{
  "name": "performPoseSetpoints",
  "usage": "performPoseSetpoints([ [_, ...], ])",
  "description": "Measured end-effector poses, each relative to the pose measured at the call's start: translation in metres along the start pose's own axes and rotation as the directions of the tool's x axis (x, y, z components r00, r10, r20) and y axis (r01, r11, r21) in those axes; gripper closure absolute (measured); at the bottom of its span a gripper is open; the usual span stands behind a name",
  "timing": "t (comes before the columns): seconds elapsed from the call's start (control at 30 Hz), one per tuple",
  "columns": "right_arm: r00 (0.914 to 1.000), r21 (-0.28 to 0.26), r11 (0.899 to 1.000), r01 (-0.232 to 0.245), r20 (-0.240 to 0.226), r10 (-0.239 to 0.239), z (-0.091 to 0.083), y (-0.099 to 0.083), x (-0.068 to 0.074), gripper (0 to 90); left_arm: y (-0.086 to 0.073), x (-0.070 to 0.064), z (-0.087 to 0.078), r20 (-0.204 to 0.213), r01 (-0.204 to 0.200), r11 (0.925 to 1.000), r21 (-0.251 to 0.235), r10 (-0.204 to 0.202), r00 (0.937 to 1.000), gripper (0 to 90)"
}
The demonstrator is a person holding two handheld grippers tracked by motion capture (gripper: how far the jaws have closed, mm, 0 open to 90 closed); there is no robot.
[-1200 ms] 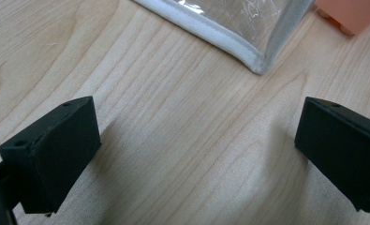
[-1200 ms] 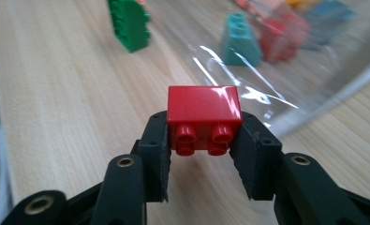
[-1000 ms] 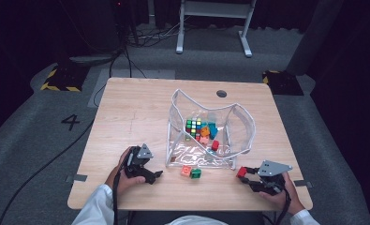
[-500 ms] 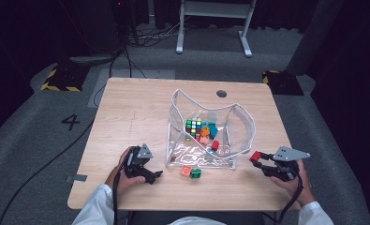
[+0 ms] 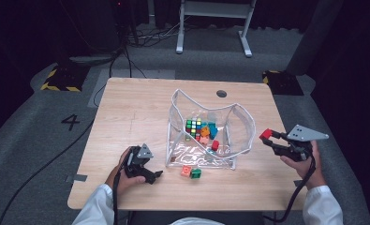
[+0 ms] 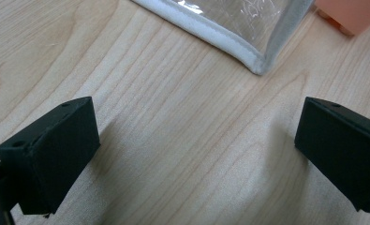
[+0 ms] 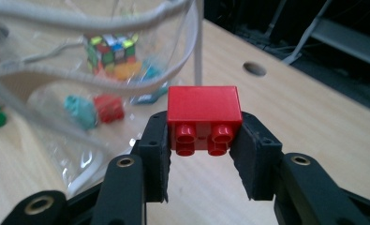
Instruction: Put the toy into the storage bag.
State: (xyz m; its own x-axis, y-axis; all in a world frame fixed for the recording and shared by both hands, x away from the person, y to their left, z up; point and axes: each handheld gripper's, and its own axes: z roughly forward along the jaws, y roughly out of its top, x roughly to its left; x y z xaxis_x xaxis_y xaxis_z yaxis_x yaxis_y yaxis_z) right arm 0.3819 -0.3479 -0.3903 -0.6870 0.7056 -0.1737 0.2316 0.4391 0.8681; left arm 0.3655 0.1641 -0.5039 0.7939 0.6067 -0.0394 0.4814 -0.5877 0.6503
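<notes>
My left gripper (image 5: pixel 147 173) rests on the table (image 5: pixel 126 112), its jaws wide apart with nothing between them. The clear bag (image 5: pixel 241 129) sits in the middle. My right gripper (image 5: pixel 267 137) squeezes a red block (image 7: pixel 203 119), up beside the bag.

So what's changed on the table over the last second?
The right gripper, shut on the red brick, has risen off the table's near right edge and moved away from the person, now level with the clear bag. The left gripper stayed open on the table; the orange block and green block haven't moved.
</notes>
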Motion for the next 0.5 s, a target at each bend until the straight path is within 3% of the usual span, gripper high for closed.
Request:
performPoseSetpoints([
  [0.1,1.0000,-0.025,1.000,-0.005,-0.008,0.004,-0.001,0.014,-0.006,59.1,0.000,0.000,0.000,-0.001,0.000,1.0000,0.001,0.000,1.0000,0.1],
  [0.2,0.9997,-0.030,0.999,0.024,0.007,-0.024,0.001,0.027,-0.007,59.2,0.000,0.000,0.000,-0.001,0.000,1.0000,0.000,0.000,1.0000,0.1],
  [0.33,0.9999,-0.052,0.999,0.012,-0.009,-0.013,0.002,0.042,-0.009,59.1,0.000,0.000,0.000,-0.002,-0.001,1.0000,0.001,0.001,1.0000,0.1],
  [0.5,0.9994,-0.071,0.997,0.032,-0.013,-0.033,0.005,0.060,-0.009,59.1,0.000,0.000,0.000,0.000,0.000,1.0000,0.000,0.000,1.0000,0.1],
])
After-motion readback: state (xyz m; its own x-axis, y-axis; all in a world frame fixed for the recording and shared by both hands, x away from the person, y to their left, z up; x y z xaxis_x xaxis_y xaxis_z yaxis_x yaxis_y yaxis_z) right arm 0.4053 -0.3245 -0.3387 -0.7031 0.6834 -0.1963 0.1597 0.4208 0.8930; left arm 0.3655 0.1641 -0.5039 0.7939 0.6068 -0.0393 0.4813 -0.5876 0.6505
